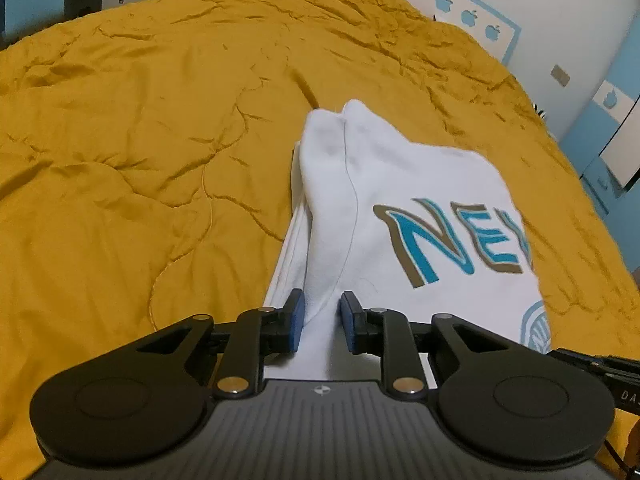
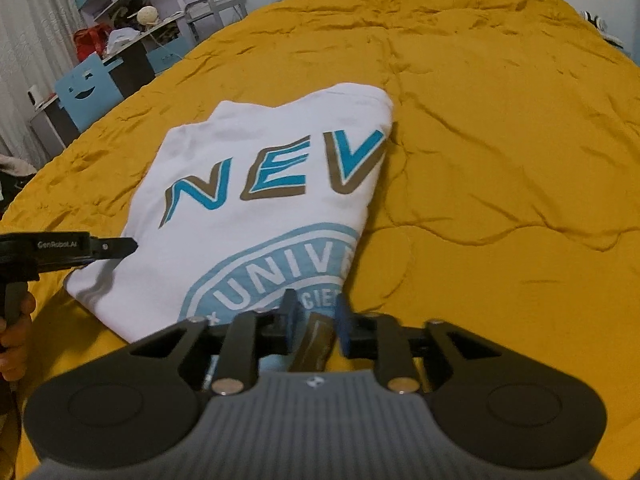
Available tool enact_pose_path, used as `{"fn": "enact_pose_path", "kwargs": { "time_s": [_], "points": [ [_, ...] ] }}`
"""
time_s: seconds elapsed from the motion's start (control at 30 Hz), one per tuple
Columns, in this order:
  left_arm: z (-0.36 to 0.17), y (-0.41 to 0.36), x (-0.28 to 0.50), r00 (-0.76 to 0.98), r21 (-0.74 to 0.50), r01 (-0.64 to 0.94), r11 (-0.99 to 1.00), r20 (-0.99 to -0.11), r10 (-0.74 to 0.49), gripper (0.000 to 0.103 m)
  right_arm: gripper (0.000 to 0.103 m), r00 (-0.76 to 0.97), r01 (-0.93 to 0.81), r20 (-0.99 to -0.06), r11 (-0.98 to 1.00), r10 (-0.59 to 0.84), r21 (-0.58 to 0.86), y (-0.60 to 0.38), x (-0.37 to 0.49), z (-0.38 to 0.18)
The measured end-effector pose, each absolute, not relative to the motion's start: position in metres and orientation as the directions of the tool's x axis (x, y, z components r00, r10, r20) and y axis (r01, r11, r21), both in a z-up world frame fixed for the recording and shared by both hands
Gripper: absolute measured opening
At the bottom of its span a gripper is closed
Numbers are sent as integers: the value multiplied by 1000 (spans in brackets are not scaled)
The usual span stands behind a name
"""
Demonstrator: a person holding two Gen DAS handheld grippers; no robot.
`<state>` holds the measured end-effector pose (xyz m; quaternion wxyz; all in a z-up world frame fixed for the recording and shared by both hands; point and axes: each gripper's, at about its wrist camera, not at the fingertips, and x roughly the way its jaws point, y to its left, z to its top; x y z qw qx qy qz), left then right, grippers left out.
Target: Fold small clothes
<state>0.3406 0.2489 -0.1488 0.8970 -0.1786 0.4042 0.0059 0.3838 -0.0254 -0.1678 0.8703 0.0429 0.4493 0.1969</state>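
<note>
**Both grippers set on the near hem**

The white shirt [image 2: 256,200] lies part-folded on the yellow quilt [image 2: 500,160]. Left gripper [image 1: 322,322] straddles the hem, jaws parted; right gripper [image 2: 316,326] likewise, not clenched. Best to pinch both corners evenly, then lift together.

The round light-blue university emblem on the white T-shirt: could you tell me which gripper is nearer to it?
Right. The right gripper sits over the emblem; the left gripper is at the opposite near corner.

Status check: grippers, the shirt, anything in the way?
Left gripper open, straddling shirt edge. Right gripper open at near hem. Shirt part-folded on yellow quilt. No obstruction.
</note>
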Motion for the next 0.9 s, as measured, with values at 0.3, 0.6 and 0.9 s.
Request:
{"fn": "enact_pose_path", "kwargs": {
  "time_s": [0.3, 0.6, 0.9],
  "points": [
    [-126, 298, 353, 764, -486, -186, 854, -618, -185, 72, 58, 531, -221, -703, 878, 473, 424, -61, 410, -147],
    [-181, 329, 414, 709, -726, -189, 661, -567, -420, 83, 69, 496, -93, -654, 783, 572, 614, -79, 456, -172],
    [-212, 343, 467, 672, -808, -216, 548, -530, -517, 82, 69, 477, 39, -597, 664, 645, 747, -88, 509, -218]
  ]
}}
